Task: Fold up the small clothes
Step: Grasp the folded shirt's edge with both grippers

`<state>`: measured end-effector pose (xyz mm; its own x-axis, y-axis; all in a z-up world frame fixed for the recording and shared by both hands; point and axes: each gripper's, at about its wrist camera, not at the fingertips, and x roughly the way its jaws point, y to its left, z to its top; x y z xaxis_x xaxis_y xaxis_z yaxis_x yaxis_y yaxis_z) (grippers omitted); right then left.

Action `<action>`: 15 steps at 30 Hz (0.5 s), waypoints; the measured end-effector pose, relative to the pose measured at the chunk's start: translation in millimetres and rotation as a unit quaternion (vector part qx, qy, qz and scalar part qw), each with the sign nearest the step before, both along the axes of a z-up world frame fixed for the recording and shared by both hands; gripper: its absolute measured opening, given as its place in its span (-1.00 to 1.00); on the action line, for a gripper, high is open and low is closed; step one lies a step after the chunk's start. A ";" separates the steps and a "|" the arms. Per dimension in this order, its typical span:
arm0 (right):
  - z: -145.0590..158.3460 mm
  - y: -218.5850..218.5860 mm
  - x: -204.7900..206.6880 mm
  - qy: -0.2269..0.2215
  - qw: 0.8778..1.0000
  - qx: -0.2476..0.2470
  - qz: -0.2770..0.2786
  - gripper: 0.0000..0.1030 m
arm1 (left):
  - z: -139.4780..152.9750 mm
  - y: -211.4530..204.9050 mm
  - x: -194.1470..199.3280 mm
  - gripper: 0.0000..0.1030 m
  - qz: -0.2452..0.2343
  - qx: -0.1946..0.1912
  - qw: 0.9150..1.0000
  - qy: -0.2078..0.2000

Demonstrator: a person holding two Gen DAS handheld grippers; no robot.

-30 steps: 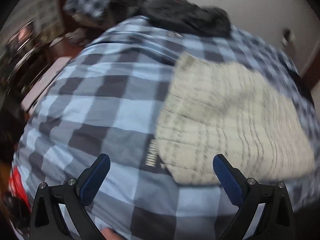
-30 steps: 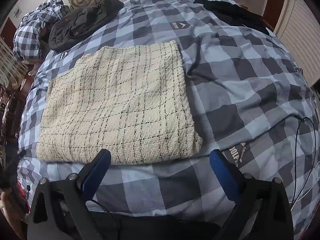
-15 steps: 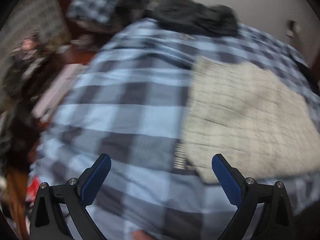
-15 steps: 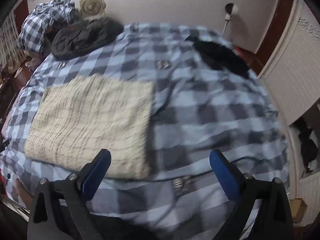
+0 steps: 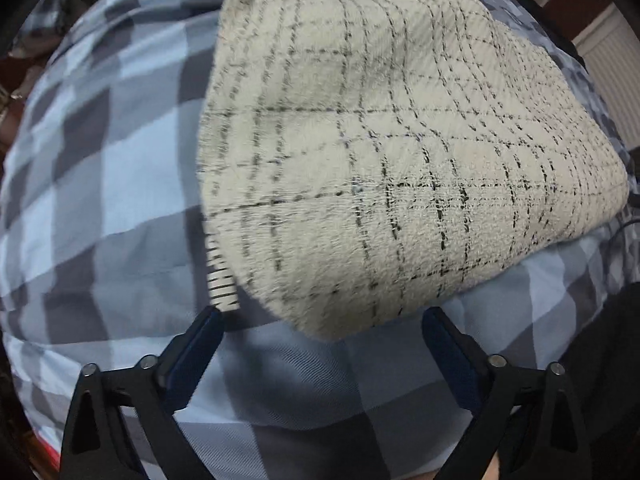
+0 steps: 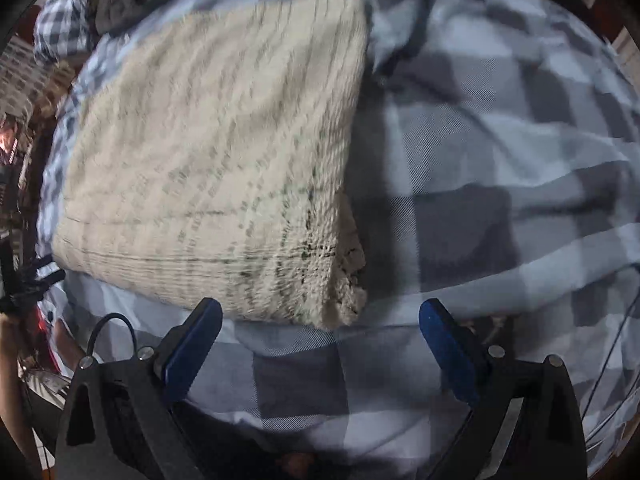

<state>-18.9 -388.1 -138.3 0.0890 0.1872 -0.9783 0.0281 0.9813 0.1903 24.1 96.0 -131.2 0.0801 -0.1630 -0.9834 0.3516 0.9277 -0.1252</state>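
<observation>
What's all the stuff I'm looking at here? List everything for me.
folded garment: one, cream with thin dark check lines, lying on the bed cover, near corners just ahead of both tongs
bed cover: one, blue and grey checks, under everything
checked cloth: one heap, dark and white, far left corner in the right view
dark clothing: one heap, grey-black, beside the checked cloth
cable: one, thin, black, at the right edge
left tongs: black with blue pads, open, nothing between them, jaws just closing a little
right tongs: black with blue pads, open, holding nothing
</observation>
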 end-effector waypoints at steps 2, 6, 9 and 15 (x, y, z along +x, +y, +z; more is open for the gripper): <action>-13.8 9.1 3.6 0.016 1.000 0.005 0.018 0.89 | -0.6 -3.7 5.0 0.78 -0.002 -0.012 1.000 -0.002; -28.0 23.0 8.1 0.031 0.998 0.030 0.042 0.88 | -4.4 -11.7 17.4 0.43 -0.004 -0.037 0.999 0.010; -32.7 33.6 12.5 0.030 0.997 0.038 0.053 0.25 | -7.2 -14.9 25.9 -0.05 -0.004 -0.059 0.998 0.022; -11.2 47.6 11.4 0.003 0.999 0.018 0.049 -0.51 | 14.2 -6.2 31.9 -0.72 0.031 -0.104 0.994 0.019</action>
<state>-7.5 -340.5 -149.6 0.0627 0.2296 -0.9713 -0.0657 0.9720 0.2256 56.1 89.7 -117.0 0.0591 -0.3593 -0.9313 0.2855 0.9001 -0.3292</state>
